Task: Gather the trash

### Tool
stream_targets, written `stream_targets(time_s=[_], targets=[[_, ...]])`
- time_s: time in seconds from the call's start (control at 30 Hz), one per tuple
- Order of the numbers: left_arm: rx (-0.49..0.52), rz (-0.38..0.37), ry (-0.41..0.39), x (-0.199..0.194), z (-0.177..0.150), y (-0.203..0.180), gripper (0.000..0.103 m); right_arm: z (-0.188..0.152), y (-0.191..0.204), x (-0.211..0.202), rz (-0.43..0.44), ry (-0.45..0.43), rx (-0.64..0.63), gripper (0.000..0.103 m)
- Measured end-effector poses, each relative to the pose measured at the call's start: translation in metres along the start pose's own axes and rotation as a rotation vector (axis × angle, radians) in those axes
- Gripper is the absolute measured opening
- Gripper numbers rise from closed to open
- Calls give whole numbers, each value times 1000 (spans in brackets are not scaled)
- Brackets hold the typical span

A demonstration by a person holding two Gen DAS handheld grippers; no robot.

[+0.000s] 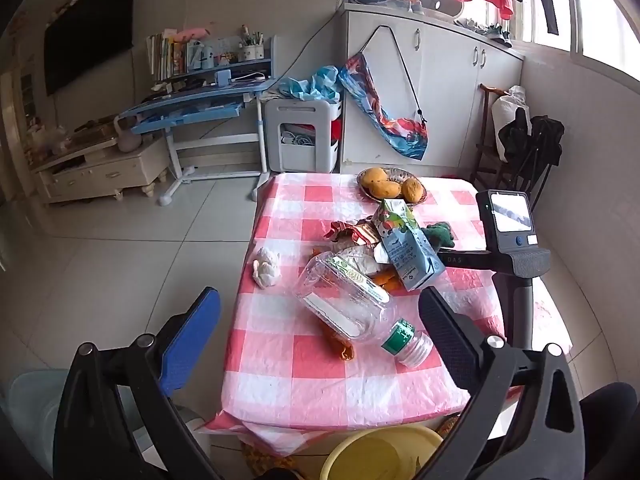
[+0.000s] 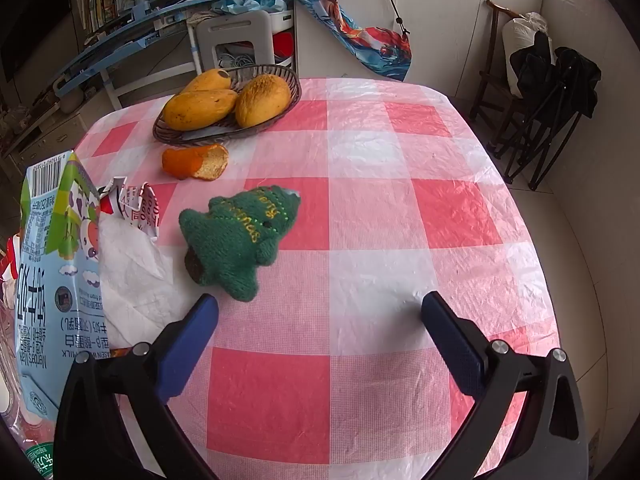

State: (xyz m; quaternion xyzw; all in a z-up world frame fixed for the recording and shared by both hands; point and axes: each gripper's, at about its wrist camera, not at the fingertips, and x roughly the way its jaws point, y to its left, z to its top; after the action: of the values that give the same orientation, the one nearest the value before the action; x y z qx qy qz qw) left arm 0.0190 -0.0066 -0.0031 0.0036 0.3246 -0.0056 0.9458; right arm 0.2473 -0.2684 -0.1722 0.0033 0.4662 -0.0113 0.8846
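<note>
I hold both grippers, left (image 1: 320, 312) and right (image 2: 320, 312), spread and empty over a pink-checked tablecloth (image 2: 400, 216). Trash lies mid-table: plastic bottle (image 1: 352, 304), milk carton (image 1: 408, 248), possibly wrappers. Tiled floor (image 1: 120, 248) surrounds it.

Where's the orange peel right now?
In the right wrist view, the orange peel lies far left on the tablecloth, just in front of the mango basket and beyond the green knitted tree.

Grey tiled floor (image 1: 132, 236), blue desk (image 1: 192, 108) w/ books mid-left, dark TV (image 1: 88, 28) upper left. White cabinets (image 1: 440, 92) centre; daylight thru window (image 1: 600, 12) upper right, clothes hanging.
</note>
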Motion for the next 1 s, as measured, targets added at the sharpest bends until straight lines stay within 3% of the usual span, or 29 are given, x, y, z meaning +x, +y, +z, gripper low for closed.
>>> stream_targets(time_s=[0.27, 0.37, 0.47, 0.67, 0.77, 0.9, 1.0], targets=[[2, 4, -81, 10, 10, 0, 96, 0, 0, 0, 0, 0, 0, 97], [30, -1, -7, 25, 5, -2, 96, 0, 0, 0, 0, 0, 0, 97], [-21, -20, 79, 40, 1, 7, 96, 0, 0, 0, 0, 0, 0, 97], [3, 12, 56, 41, -1, 8, 96, -1, 0, -2, 21, 34, -23, 97], [-1, 6, 63, 44, -1, 8, 96, -6, -17, -19, 14, 45, 39, 97], [-1, 5, 66, 45, -1, 10, 96, -11, -27, -72, 17, -62, 78, 97], [-8, 11, 58, 44, -2, 11, 96, -18, -20, -113, 80, -171, 41, 97]])
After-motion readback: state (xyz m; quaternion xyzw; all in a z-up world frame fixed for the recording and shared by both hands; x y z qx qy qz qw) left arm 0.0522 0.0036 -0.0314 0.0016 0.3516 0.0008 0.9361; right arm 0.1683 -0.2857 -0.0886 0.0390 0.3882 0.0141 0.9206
